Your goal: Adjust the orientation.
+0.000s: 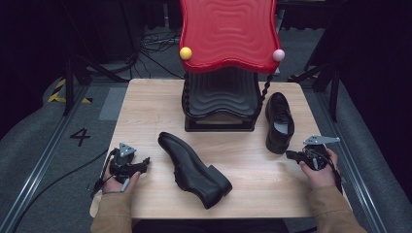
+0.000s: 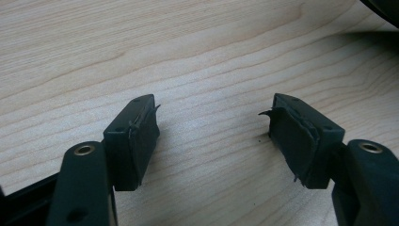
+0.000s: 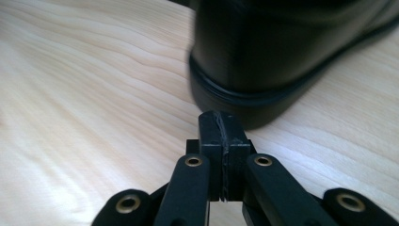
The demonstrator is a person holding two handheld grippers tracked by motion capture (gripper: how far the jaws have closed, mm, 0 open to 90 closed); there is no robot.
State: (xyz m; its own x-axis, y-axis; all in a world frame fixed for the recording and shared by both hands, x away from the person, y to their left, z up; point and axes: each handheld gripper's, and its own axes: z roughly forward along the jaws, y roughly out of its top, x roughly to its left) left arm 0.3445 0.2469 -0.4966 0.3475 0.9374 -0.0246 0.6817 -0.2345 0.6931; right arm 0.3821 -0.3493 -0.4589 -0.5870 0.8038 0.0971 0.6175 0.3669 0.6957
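While left gripper [image 2: 214,127] gapes empty, right gripper [image 3: 221,122], jaws pressed together, nears upright shoe [image 1: 279,121] at twelve o'clock.

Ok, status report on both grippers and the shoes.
Left gripper open, empty, over bare table. Right gripper shut, empty, at upright shoe's heel. Other shoe on its side, centre. Nothing blocking.

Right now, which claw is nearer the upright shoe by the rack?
Right. The right claw sits shut just behind the upright shoe heel; the left claw is across the table, beyond the tipped shoe.

Wooden table [image 1: 145,102]: two shoes [image 1: 194,169], rack [image 1: 221,104]
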